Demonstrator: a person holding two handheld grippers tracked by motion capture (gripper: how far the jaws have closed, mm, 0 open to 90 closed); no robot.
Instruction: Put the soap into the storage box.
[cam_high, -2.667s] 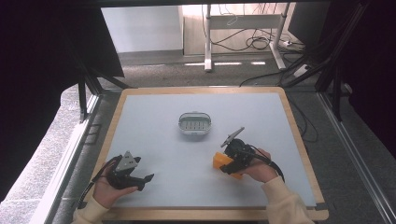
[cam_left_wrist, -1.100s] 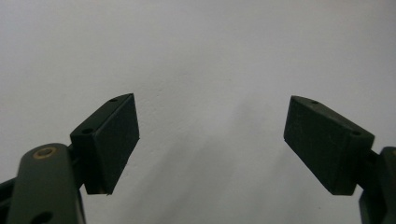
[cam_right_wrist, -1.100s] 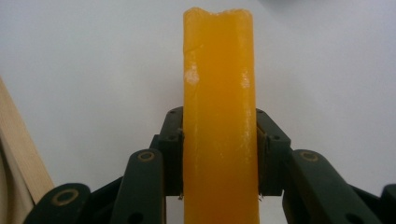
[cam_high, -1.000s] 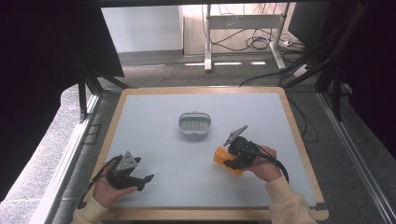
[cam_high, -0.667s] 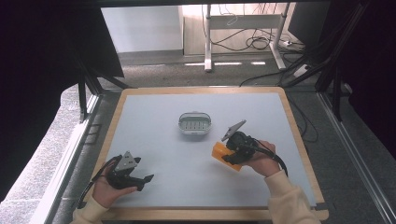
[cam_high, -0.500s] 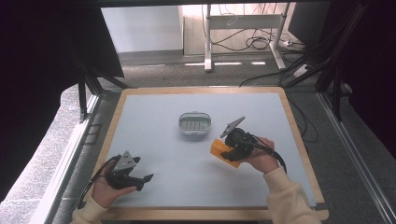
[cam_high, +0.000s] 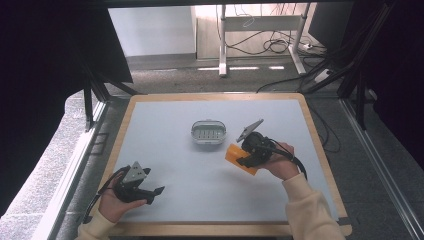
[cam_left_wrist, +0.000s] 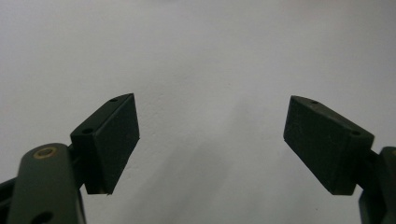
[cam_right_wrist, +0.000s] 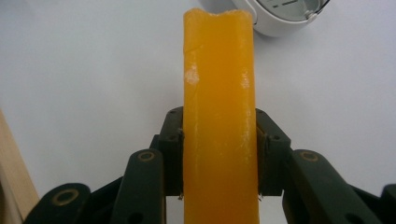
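Here, the right gripper (cam_high: 246, 158) pinches an orange bar of soap (cam_high: 241, 158) across its narrow sides, both pads pressed flat against it in the right gripper view, where the bar (cam_right_wrist: 219, 121) runs straight out ahead of the jaws toward the white soap dish (cam_right_wrist: 280, 16). Seen from the high view, the dish (cam_high: 208, 132) sits near the middle of the table, up and to the left of the held bar, close but not touching; the bar's long axis points roughly that way. The right hand (cam_high: 280, 161) is by far the nearer of the two. The left gripper (cam_high: 142, 191) rests at the near left of the table, well apart from dish and soap, its jaws spread wide with nothing but bare surface between them, as the left gripper view confirms. The work surface is a pale grey mat (cam_high: 165, 150) framed by a light wooden edge (cam_high: 320, 145). Beyond it lie a dark carpeted floor, the legs of a white desk (cam_high: 222, 45) and loose cables (cam_high: 272, 46). The likely next move, lowering the bar into the dish, depends on lining the bar's length up with the dish's longer side.
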